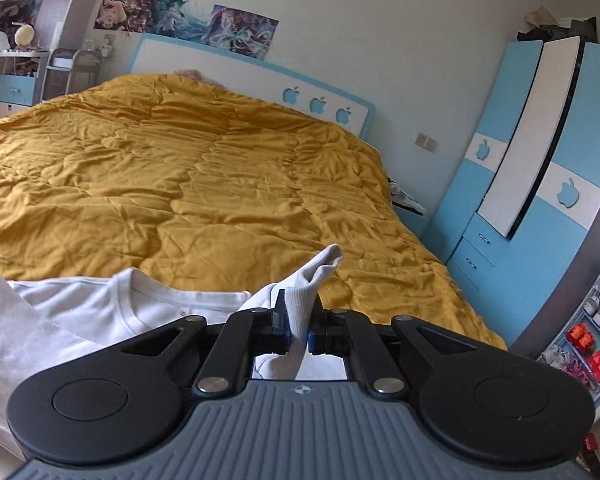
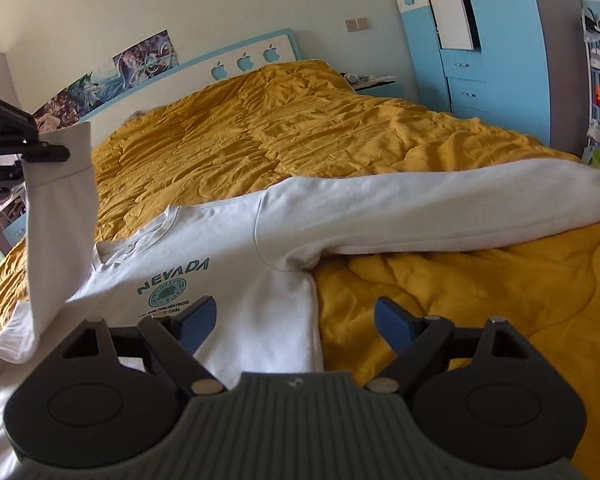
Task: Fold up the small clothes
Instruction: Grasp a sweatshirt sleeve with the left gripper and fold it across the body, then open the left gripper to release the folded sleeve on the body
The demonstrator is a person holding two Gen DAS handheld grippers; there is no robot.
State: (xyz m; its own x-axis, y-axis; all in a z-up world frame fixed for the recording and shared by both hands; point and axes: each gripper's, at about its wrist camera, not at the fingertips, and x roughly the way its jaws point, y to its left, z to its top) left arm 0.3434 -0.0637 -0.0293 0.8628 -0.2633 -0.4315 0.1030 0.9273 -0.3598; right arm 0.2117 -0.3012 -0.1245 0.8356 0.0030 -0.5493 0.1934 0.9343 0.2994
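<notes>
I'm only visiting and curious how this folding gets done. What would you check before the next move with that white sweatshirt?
1. Left tool clamps the cuff of the white long-sleeved NEVADA sweatshirt: ok.
2. Lifted left sleeve hangs free of the body: ok.
3. Right tool open, holding nothing: ok.
4. Right sleeve lies stretched across the mustard-yellow quilted bedspread: ok.
5. Sweatshirt body lies flat: cannot tell, the lower part is hidden.
6. Bedspread smooth underneath: not ok, wrinkled.

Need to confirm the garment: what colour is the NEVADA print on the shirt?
Teal-green lettering on the white shirt, clearest in the right wrist view.
</notes>
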